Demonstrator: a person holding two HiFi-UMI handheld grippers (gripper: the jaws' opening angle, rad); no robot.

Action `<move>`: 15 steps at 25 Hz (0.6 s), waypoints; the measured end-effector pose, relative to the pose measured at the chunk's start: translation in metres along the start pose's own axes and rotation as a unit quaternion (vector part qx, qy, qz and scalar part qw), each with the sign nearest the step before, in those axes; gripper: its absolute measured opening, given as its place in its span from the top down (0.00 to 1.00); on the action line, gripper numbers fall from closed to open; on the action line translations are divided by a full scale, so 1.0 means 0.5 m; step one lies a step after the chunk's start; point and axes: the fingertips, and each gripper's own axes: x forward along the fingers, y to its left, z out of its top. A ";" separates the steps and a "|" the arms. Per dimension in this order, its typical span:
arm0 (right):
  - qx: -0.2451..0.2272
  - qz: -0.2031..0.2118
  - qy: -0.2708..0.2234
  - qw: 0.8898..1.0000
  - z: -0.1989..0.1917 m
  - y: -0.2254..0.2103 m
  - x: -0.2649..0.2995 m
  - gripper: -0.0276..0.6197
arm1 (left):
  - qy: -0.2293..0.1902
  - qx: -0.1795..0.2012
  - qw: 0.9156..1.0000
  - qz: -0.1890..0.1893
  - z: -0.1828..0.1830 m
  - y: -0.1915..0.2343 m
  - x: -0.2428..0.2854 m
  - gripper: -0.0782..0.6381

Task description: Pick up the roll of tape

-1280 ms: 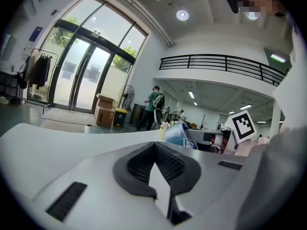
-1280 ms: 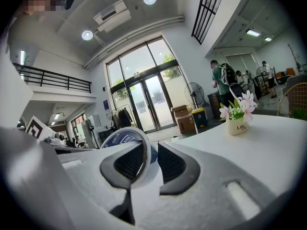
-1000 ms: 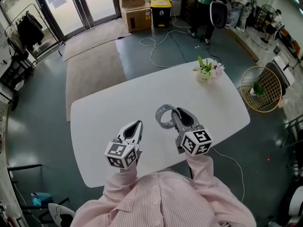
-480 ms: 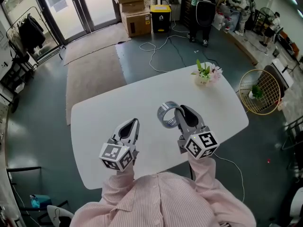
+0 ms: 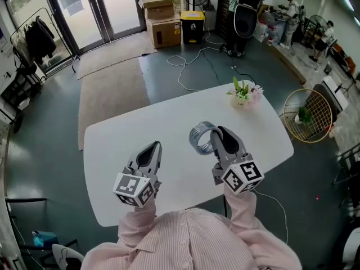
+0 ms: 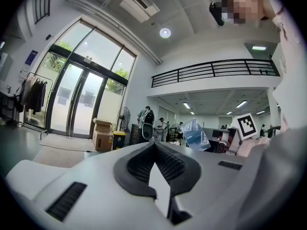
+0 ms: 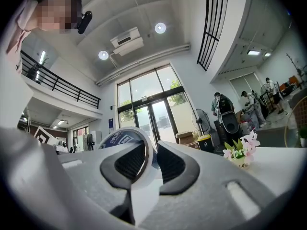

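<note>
Right tongs (image 5: 217,133), just tightened, grip the roll of tape (image 5: 198,139), partly hiding it; left tongs (image 5: 152,147) clenched.

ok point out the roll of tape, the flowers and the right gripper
roll of tape (image 5: 194,142): head view, left side of its band
flowers (image 5: 243,90): head view, the blooms and leaves
right gripper (image 5: 219,134): head view, midway between its fingertips
</note>
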 end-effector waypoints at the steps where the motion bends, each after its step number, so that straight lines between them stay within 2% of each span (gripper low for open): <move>1: -0.004 0.002 0.000 1.000 0.001 0.000 0.000 0.83 | 0.000 0.001 1.000 0.000 0.003 -0.001 -0.001 0.89; 15: -0.006 -0.010 0.013 1.000 -0.006 -0.009 -0.002 0.83 | 0.009 0.006 1.000 0.007 0.004 -0.004 0.002 0.89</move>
